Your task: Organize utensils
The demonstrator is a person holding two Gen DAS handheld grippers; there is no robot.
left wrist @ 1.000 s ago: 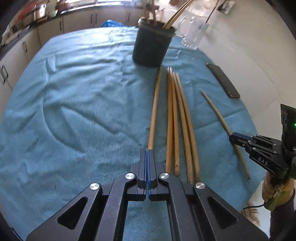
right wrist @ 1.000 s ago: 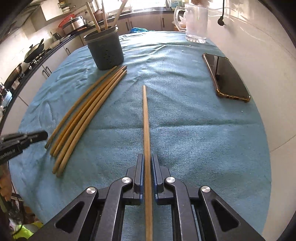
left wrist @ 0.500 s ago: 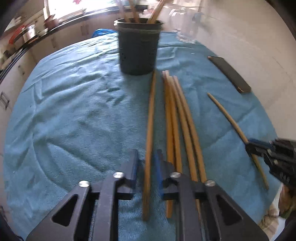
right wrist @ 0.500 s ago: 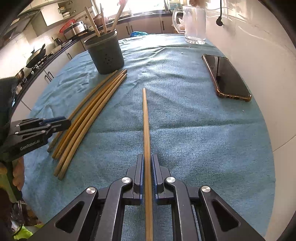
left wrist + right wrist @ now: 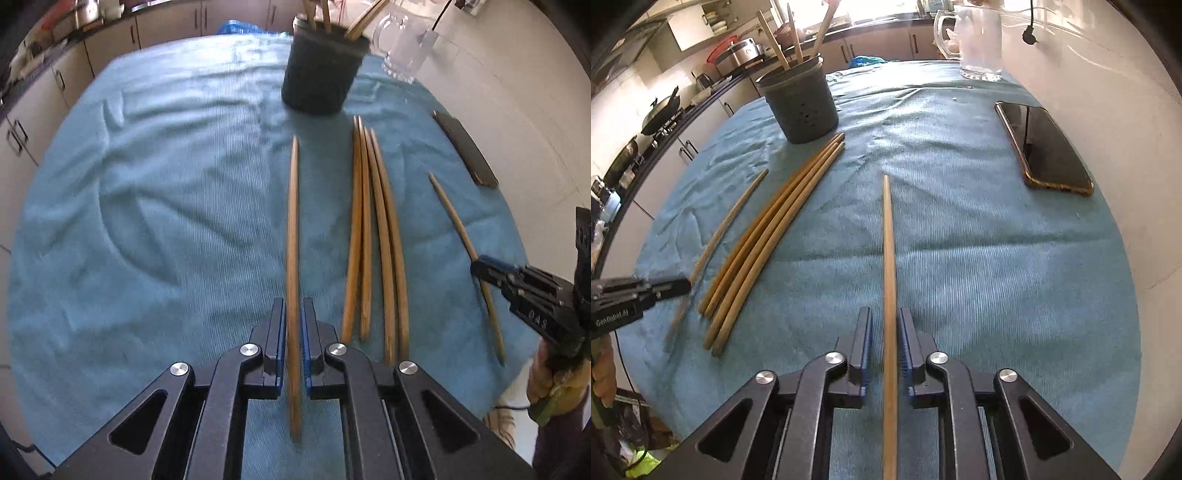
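My left gripper (image 5: 293, 301) is shut on a wooden chopstick (image 5: 293, 221), which points toward the dark utensil holder (image 5: 321, 70) and lies apart from a bundle of several chopsticks (image 5: 373, 236) to its right. The holder has a few utensils standing in it. My right gripper (image 5: 885, 310) has its jaws opening around another chopstick (image 5: 889, 240) that lies on the towel; a gap shows beside the stick. In the right wrist view the left gripper (image 5: 685, 286) sits at the left edge on its chopstick (image 5: 727, 221). In the left wrist view the right gripper (image 5: 476, 264) is at the right.
A blue towel (image 5: 166, 203) covers the table. A phone (image 5: 1045, 147) lies at the right near the towel's edge, and a glass mug (image 5: 979, 40) stands at the back right. Kitchen cabinets and cookware run along the far left side. A hand shows at the right edge.
The left jaws opened over the leftmost chopstick, then shut on it, and it now lies left of the bundle. The right jaws have parted slightly around their chopstick.
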